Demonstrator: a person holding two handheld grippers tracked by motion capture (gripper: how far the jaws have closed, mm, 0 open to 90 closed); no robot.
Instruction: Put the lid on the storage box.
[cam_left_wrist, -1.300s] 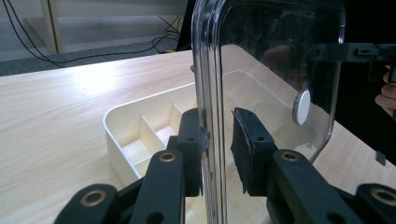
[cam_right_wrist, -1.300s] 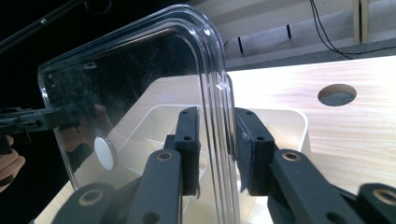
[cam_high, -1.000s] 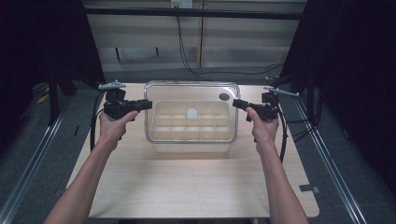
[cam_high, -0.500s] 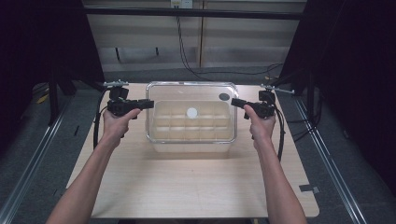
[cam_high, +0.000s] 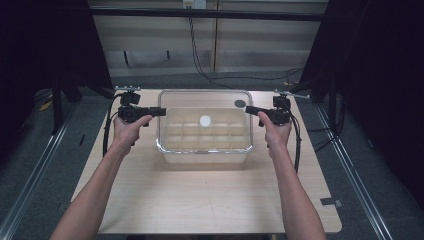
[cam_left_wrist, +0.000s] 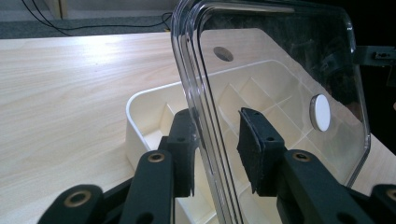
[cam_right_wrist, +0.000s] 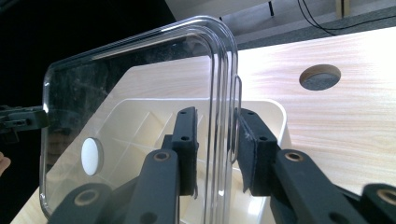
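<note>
A clear plastic lid (cam_high: 205, 100) with a white round disc (cam_high: 205, 120) lies level over a cream box with dividers (cam_high: 205, 156). Whether it rests on the box I cannot tell. My left gripper (cam_high: 162, 112) straddles the lid's left edge and my right gripper (cam_high: 248, 109) its right edge. In the left gripper view the lid's rim (cam_left_wrist: 205, 116) stands between the jaws of the left gripper (cam_left_wrist: 217, 144), with a gap to one pad. The right gripper (cam_right_wrist: 217, 149) shows the same around the rim (cam_right_wrist: 224, 107). Both pairs of jaws have just been opening, the lid still between them.
The box stands toward the back of a light wooden table (cam_high: 200, 200), which has a dark round hole (cam_right_wrist: 320, 77) near its far right. Metal rails run along both sides, and cables trail over the floor behind. Bare tabletop lies in front of the box.
The lid and both grippers have sunk a little toward the box. Both hands have shifted slightly inward.
</note>
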